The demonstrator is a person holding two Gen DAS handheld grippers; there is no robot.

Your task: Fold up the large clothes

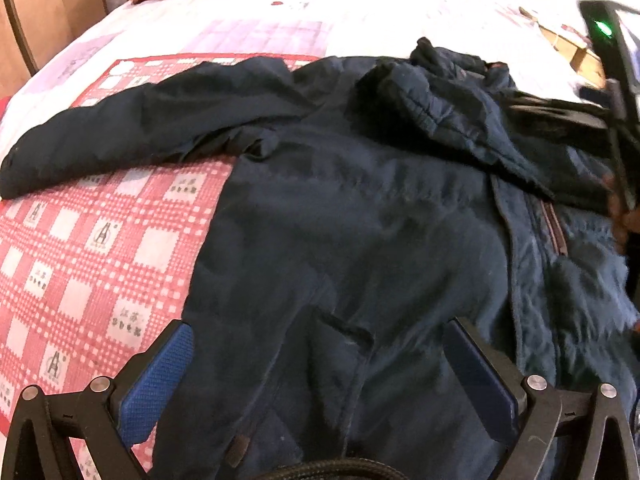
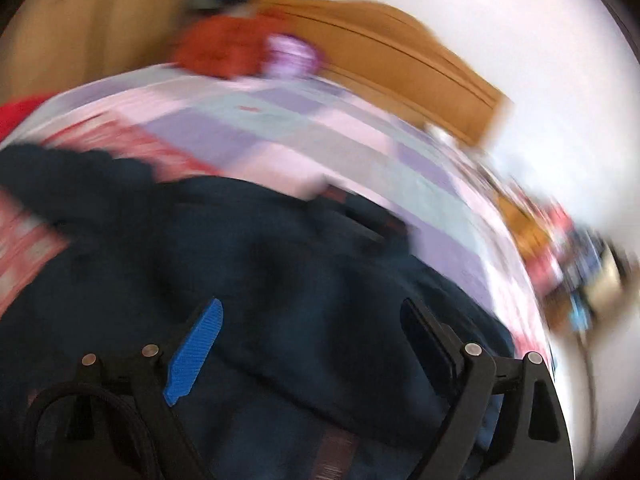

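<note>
A dark navy jacket (image 1: 360,220) is lying spread on a bed (image 1: 280,12), over a red checked sheet (image 1: 100,240). Both the left claw (image 1: 316,344) and right claw (image 2: 312,320) are hovering wide above it, gripping nothing.

Bare checked bedcover (image 1: 80,240) left of jacket (image 1: 340,220)

Right wrist view smeared by motion blur — bedside clutter (image 2: 568,248) unreadable; jacket (image 1: 360,220) cut off at left-view bottom edge.
</note>
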